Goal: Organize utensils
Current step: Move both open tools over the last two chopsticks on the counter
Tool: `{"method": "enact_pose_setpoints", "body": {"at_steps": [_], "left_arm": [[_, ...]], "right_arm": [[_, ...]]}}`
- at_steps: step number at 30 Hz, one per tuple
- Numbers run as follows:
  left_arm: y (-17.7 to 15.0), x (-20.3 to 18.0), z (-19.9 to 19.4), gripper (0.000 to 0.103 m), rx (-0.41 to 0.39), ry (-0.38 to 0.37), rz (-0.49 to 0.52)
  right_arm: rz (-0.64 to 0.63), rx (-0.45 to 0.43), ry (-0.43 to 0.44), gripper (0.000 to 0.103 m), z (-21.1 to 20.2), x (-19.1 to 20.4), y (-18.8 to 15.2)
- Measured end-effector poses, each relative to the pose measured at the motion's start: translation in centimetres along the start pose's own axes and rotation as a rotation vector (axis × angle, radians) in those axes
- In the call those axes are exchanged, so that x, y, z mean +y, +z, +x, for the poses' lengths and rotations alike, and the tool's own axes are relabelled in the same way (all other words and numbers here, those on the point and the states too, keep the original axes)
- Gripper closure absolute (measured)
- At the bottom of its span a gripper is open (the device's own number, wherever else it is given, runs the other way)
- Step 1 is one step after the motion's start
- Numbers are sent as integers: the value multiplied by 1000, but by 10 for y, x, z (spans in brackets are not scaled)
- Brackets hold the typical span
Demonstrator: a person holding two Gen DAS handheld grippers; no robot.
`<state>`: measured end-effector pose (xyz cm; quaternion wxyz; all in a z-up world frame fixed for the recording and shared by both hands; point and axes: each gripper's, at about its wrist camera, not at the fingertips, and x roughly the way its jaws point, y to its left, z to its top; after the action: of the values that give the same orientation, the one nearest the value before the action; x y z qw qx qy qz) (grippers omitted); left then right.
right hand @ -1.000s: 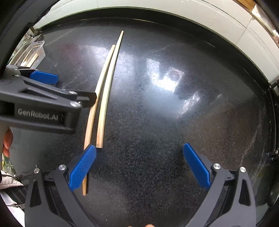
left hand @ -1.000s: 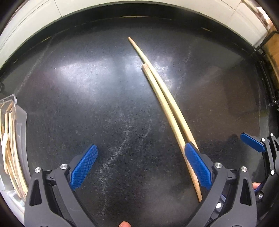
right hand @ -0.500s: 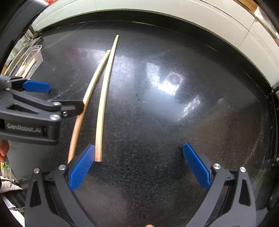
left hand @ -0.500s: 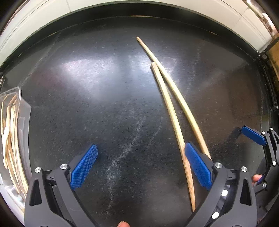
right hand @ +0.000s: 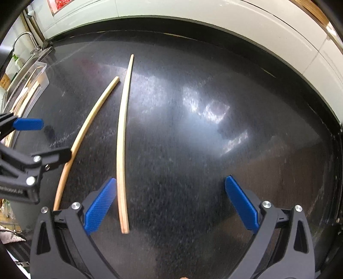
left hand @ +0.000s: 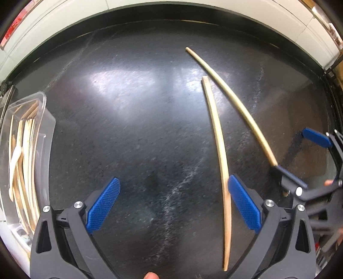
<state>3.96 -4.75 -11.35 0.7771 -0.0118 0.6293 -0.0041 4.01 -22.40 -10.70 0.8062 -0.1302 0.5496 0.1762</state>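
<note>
Two long wooden chopsticks lie on the black counter. In the left wrist view the nearer chopstick (left hand: 220, 150) runs up from beside my left gripper's right finger, and the farther chopstick (left hand: 235, 103) angles toward my right gripper (left hand: 300, 158) at the right edge. My left gripper (left hand: 173, 203) is open and empty. In the right wrist view my right gripper (right hand: 169, 203) is open and empty, with one chopstick (right hand: 122, 150) just inside its left finger and the other chopstick (right hand: 85, 133) passing under my left gripper (right hand: 40, 139).
A clear plastic bin (left hand: 45, 120) with several wooden utensils sits at the counter's left; it also shows in the right wrist view (right hand: 40, 73). A white tiled wall (right hand: 214, 17) backs the counter. A sink faucet (right hand: 23, 38) is at far left.
The two chopsticks, close together a second ago, have spread apart at their near ends. Both grippers have shifted so that each has one chopstick close by its finger.
</note>
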Motion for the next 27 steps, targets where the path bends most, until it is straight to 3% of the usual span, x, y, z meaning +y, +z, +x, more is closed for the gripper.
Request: {"method": "enact_pose_setpoints", "body": {"at_steps": [11,27], "left_arm": [[-34,20,-7,5,41,24,80],[-62,9,-21,5,-15,17,93]], "right_arm": [[-30,-15,16,5,5,-4,18],[-99,3,40,5,15,16,43]]}}
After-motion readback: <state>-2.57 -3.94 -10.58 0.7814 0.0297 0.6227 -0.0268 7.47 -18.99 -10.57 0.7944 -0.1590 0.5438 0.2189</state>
